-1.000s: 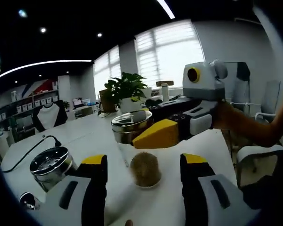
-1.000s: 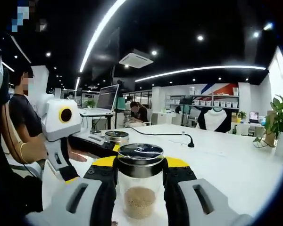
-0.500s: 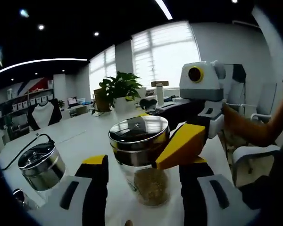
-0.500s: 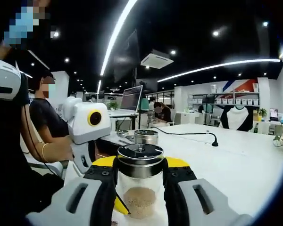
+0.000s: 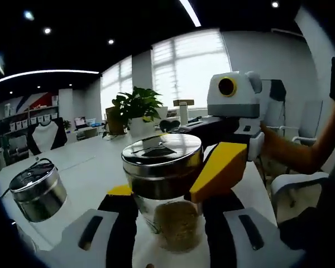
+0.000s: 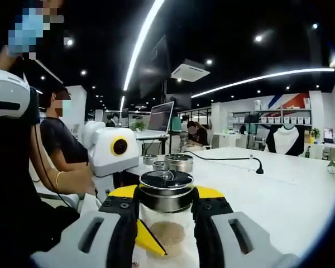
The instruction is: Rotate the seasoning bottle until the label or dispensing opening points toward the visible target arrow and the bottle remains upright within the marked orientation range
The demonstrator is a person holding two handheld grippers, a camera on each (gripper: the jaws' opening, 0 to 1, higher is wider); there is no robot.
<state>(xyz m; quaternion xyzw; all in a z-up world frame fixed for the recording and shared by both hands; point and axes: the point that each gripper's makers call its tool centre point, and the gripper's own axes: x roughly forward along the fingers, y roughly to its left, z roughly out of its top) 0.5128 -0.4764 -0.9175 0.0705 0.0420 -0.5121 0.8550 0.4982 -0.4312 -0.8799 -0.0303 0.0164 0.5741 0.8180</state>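
Left gripper [image 5: 170, 223] now astride bottle [image 5: 164, 184].

We see our right gripper [image 6: 166, 223] clamped on the seasoning bottle [image 6: 166, 215], jaws pressing its glass sides below the steel lid. Our left gripper [image 6: 147, 237] reaches in beside it, above the white table [image 6: 279, 195], where a second steel-lidded jar [image 6: 178, 163] stands.

Since a second ago the left gripper [image 5: 170, 220] closes in around the seasoning bottle [image 5: 164, 187] (right gripper [image 6: 166, 223] clamped), its yellow tip [image 6: 148, 241] now at 7 o'clock below.
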